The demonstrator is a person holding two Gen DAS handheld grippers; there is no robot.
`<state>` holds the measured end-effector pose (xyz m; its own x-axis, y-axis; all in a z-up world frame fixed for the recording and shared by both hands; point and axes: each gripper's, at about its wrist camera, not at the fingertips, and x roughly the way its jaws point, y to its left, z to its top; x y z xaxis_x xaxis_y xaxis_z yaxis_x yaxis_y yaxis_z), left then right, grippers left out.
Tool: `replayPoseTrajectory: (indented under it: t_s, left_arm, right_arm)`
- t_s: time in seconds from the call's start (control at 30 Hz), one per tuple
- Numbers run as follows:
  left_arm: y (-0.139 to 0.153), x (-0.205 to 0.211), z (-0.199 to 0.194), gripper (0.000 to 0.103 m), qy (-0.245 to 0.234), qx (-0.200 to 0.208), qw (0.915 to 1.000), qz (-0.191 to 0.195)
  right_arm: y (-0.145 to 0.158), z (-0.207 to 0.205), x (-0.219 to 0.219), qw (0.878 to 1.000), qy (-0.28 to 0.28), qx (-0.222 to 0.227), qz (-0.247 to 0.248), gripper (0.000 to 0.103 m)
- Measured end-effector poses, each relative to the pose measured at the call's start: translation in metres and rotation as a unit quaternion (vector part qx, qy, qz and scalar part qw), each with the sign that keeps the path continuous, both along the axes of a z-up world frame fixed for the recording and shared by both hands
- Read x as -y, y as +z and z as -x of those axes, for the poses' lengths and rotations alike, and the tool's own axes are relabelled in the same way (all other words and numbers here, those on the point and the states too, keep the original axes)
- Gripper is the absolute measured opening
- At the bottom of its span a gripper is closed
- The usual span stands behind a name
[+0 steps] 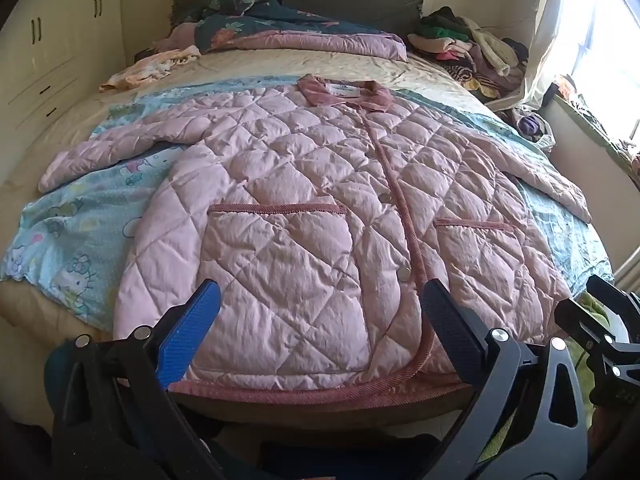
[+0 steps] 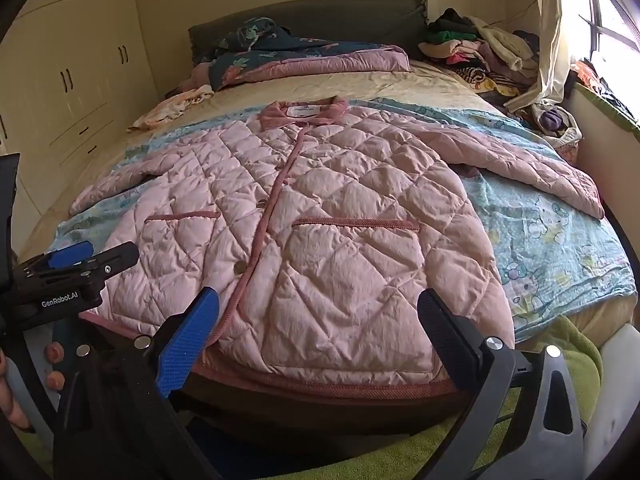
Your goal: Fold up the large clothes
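Pink quilted jacket (image 1: 304,216) flat on bed (image 1: 240,68), left tongs (image 1: 320,320) and right tongs (image 2: 320,320) both wide, empty, fingertips (image 2: 52,378) at 9 o'clock in right view only

The jacket (image 1: 304,216) lies flat on a sheet (image 1: 76,216) that is spread across the bed (image 1: 248,66), directly ahead of both claws. Its hem is nearest to the left claw (image 1: 320,332) and the right claw (image 2: 320,332), and its collar (image 1: 344,90) is at the far end. One sleeve reaches out to the left, the other to the right. Behind the collar, a folded quilt (image 1: 304,36) lies against the headboard (image 1: 360,4). A heap of clothes (image 1: 472,48) sits far ahead to the right, near the window (image 1: 600,40). The wardrobe (image 1: 52,64) stands to the left of the bed.
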<state>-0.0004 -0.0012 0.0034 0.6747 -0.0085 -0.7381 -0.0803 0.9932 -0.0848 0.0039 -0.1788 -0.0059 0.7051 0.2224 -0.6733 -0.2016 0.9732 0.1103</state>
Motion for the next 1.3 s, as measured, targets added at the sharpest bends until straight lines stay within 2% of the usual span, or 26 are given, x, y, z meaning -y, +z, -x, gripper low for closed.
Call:
replayPoseTrajectory:
  t_s: [1.3]
  left_arm:
    - [0.0077,0.0002,-0.0024,0.095,-0.001,0.001,1.0,0.004]
  right_arm:
    - [-0.0007,-0.0004,0.0009,1.0,0.002,-0.001,0.007,0.099]
